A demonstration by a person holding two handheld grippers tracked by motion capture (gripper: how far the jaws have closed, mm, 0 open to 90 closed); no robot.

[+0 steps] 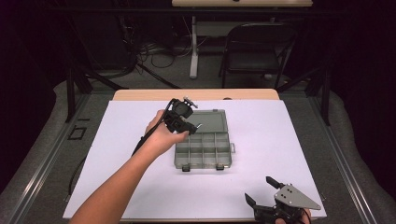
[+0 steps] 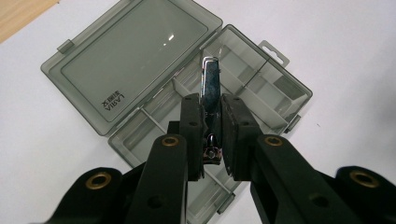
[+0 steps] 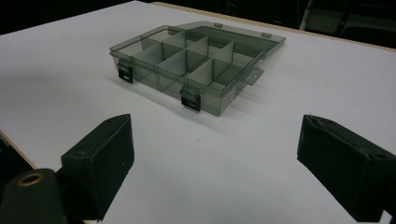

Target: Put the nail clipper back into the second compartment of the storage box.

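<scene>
A smoky grey compartment box (image 1: 201, 166) lies open on the white sheet, its lid (image 1: 210, 120) flat behind it. In the left gripper view, my left gripper (image 2: 212, 109) is shut on a metal nail clipper (image 2: 209, 77), which points out beyond the jaws, above the box's (image 2: 299, 88) compartments near the hinge. From the high view, the left gripper (image 1: 194, 126) hovers over the box's left rear part. My right gripper (image 1: 259, 189) stands open near the front right edge of the sheet, well apart from the box (image 3: 154, 77), with nothing between its jaws (image 3: 215, 154).
The white sheet (image 1: 280, 140) covers most of the wooden table (image 1: 140, 94). A folding chair (image 1: 254, 51) and a table leg (image 1: 193, 46) stand beyond the far edge. The box's compartments (image 3: 196, 60) look empty.
</scene>
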